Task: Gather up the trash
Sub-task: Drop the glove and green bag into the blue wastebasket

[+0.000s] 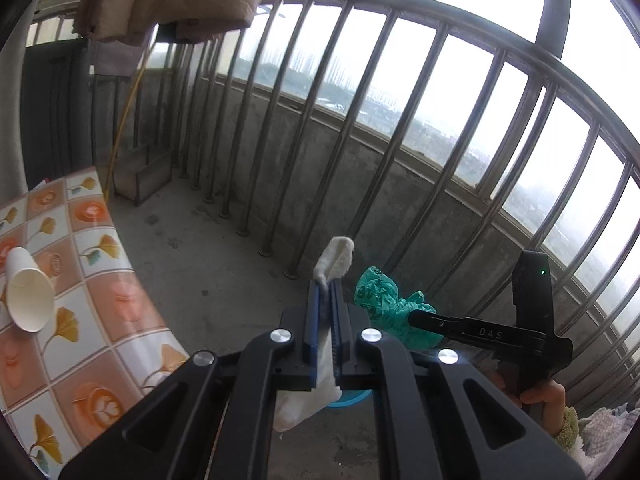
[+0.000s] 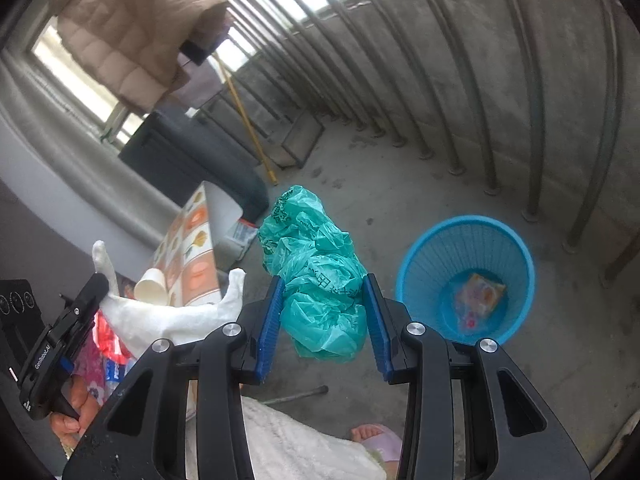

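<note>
I've got both tools loaded. My left gripper is clenched tight on a crumpled white paper towel; one end pokes out past the tips, the rest hangs below the jaws, so the pinch is mid-sheet, prob. the only way to keep such limp stuff from slipping. My right gripper is clamped on a scrunched teal plastic bag, blue pads pressing both sides, jaws partway apart because the wad is bulky. Most of the bag billows above and beyond the tips.

Target is the round blue plastic mesh wastebasket, on the concrete balcony floor, right of the bag and near the railing bars. It already has a colourful wrapper at the bottom. Neither load is over the rim yet, I judge; bag sits just left of it in right-wrist view.

Still to fetch: a white paper cup lying on its side on the tile-pattern tablecloth table, far left. Risk: the towel is light, so wind could carry it off on release.
</note>
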Motion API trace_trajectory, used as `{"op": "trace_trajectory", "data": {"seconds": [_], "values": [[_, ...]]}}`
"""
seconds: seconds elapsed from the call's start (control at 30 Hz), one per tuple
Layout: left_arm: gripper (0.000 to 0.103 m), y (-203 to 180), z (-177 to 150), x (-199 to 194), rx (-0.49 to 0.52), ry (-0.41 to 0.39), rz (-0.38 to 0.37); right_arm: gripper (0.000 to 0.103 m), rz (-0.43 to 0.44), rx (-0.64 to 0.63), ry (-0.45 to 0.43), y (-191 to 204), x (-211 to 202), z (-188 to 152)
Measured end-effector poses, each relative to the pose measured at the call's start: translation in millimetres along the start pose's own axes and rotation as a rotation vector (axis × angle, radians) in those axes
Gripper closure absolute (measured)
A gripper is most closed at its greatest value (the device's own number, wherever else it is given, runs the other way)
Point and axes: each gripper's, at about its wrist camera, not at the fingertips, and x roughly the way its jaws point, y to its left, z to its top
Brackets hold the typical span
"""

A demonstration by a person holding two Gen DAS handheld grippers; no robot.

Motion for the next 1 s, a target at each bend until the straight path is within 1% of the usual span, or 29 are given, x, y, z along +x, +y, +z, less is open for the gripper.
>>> {"op": "trace_trajectory", "data": {"seconds": [0.17, 0.27, 0.37, 0.4, 0.43, 0.47, 0.5, 0.53, 0.6, 0.67, 0.8, 0.9, 1.0], "values": [[0.098, -24, -2, 83, 0.011, 0.14, -0.037, 0.066, -0.07, 0.115, 0.024, -52, 14, -1], [0.098, -38, -4, 126, 0.026, 0.202, -0.041, 0.065, -0.105, 0.184, 0.036, -82, 23, 1], [0.098, -49, -8, 167, 0.041, 0.262, -0.028, 0.062, -0.135, 0.252, 0.033, -112, 35, 1], [0.097, -50, -11, 177, 0.051, 0.279, -0.013, 0.056, -0.142, 0.277, 0.031, -123, 42, 1], [0.09, -52, -14, 191, 0.067, 0.308, 0.015, 0.047, -0.153, 0.299, 0.034, -130, 46, 1], [0.075, -52, -17, 202, 0.078, 0.334, 0.048, 0.041, -0.173, 0.328, 0.037, -140, 52, 0], [0.065, -51, -21, 211, 0.083, 0.35, 0.083, 0.035, -0.199, 0.363, 0.043, -151, 60, -2], [0.064, -50, -23, 214, 0.083, 0.353, 0.104, 0.035, -0.21, 0.382, 0.055, -158, 65, -4], [0.063, -46, -27, 212, 0.069, 0.354, 0.114, 0.035, -0.221, 0.425, 0.092, -171, 75, -12], [0.058, -40, -27, 205, 0.056, 0.348, 0.12, 0.035, -0.215, 0.44, 0.104, -174, 77, -17], [0.054, -32, -26, 187, 0.068, 0.318, 0.16, 0.035, -0.215, 0.404, 0.122, -166, 77, -21], [0.052, -22, -21, 169, 0.047, 0.293, 0.169, 0.035, -0.201, 0.388, 0.119, -159, 71, -19], [0.05, -15, -16, 143, 0.028, 0.255, 0.179, 0.035, -0.186, 0.355, 0.107, -143, 61, -16]]}}
